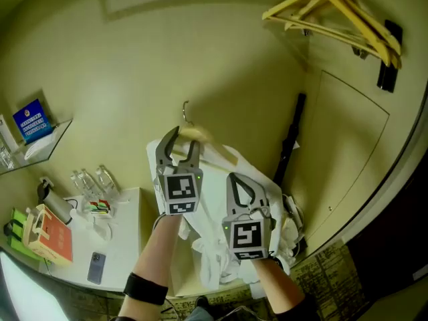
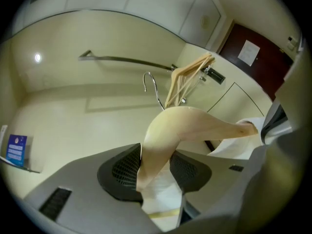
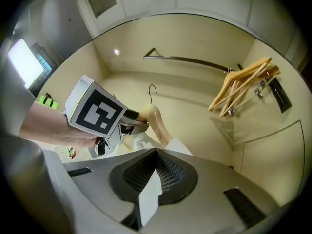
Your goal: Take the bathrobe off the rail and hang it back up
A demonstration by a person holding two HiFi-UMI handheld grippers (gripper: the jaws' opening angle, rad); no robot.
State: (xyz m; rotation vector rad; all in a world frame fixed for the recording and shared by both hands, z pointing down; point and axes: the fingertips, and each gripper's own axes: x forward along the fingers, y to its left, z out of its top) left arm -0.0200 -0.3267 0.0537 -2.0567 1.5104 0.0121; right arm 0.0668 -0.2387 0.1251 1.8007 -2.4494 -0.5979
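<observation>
My left gripper (image 1: 182, 139) is raised in front of the wall, shut on the shoulder of a pale wooden hanger (image 2: 195, 126) with robe cloth pinched alongside. The hanger's metal hook (image 2: 152, 87) points up, free of the rail (image 2: 126, 60), which runs along the wall above it. The white bathrobe (image 1: 221, 206) droops from the hanger between both hands. Lower and to the right, my right gripper (image 1: 244, 186) is shut on a thin fold of the robe (image 3: 150, 196). In the right gripper view the left gripper (image 3: 139, 118) and the hanger (image 3: 157, 121) show below the rail (image 3: 190, 60).
Several spare wooden hangers (image 1: 341, 15) hang at the rail's right end. A white counter (image 1: 124, 246) at lower left holds water bottles (image 1: 90, 179), a phone (image 1: 96, 267) and an orange box (image 1: 50, 236). A black strap (image 1: 291, 139) hangs on the wall by a panel door (image 1: 348, 159).
</observation>
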